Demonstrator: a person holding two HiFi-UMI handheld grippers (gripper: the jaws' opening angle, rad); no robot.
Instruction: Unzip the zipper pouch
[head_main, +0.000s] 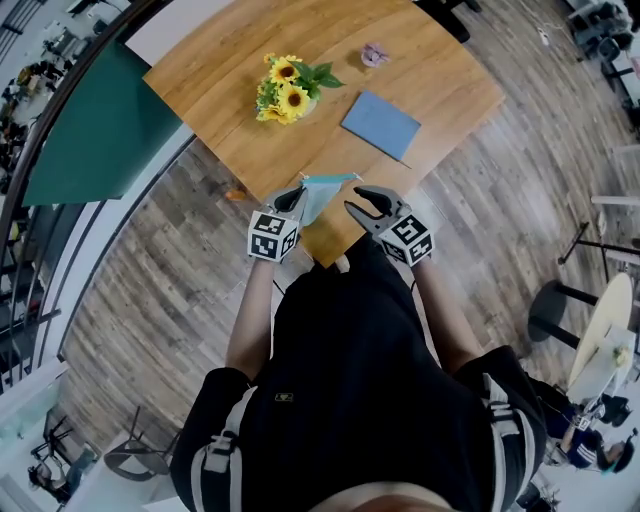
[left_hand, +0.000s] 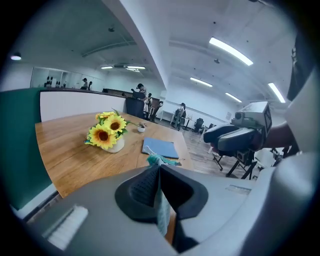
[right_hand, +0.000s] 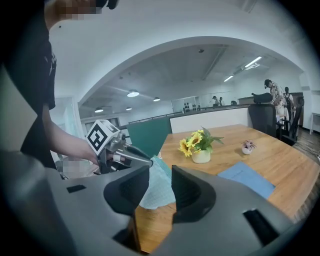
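Person (head_main: 350, 400): black top, one tool in each hand.
Left tool (head_main: 298, 200): clamped tight on the teal zipper pouch (head_main: 322, 192).
Zipper pouch: hangs from the left tool over the counter's (head_main: 220, 90) near edge, just left of the right tool.
Right tool (head_main: 353, 198): jaws partly apart, pads not pressing the pouch.
Counts: two tools, one pouch, one sunflower vase (head_main: 285, 92), one blue sheet (head_main: 381, 125), one small potted plant (head_main: 374, 54).

pouch (right_hand: 159, 187): teal cloth (fine weave) | table (head_main: 220, 60): smooth matt wood
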